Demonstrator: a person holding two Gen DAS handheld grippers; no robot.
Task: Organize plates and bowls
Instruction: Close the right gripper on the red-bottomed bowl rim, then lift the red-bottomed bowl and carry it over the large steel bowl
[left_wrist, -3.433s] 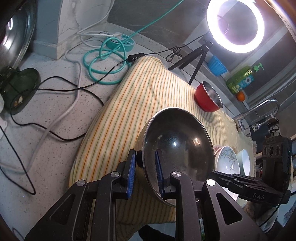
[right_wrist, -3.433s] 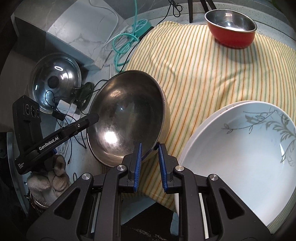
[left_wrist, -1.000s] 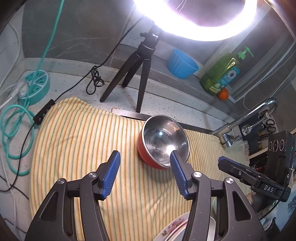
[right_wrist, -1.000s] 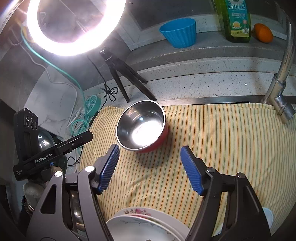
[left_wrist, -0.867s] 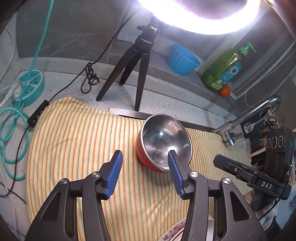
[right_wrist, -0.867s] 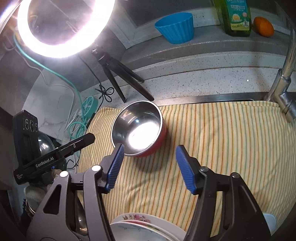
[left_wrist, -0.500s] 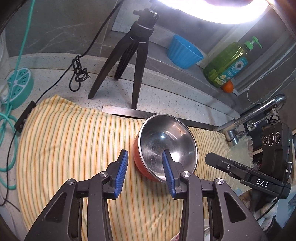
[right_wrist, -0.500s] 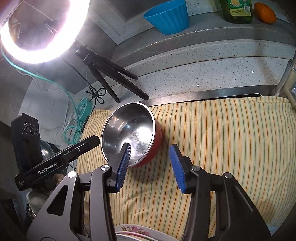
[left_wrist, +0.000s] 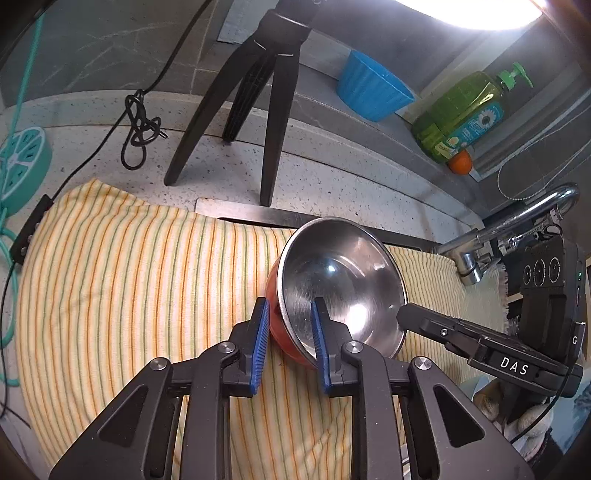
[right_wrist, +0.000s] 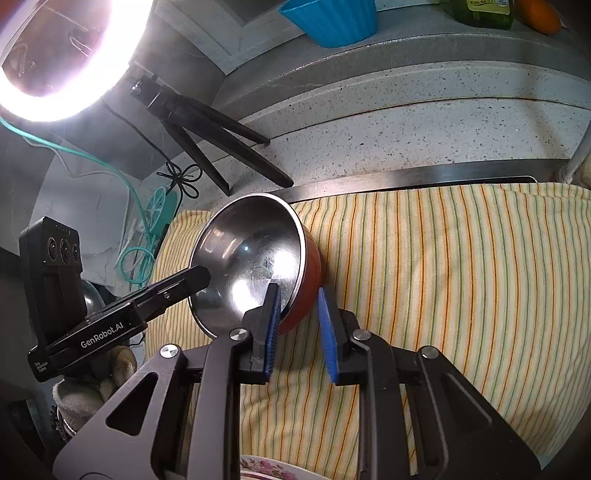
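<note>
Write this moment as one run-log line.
left gripper: closing on red bowl rim | right gripper: closing on opposite rim | bowl: on striped cloth

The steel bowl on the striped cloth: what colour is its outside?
Red outside, bare steel inside; clearest in the right wrist view.

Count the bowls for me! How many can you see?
2. A red bowl with a shiny steel inside sits on the striped yellow cloth, and a ribbed blue plastic bowl sits on the ledge behind. More may be hidden below the pictures' edges.
</note>
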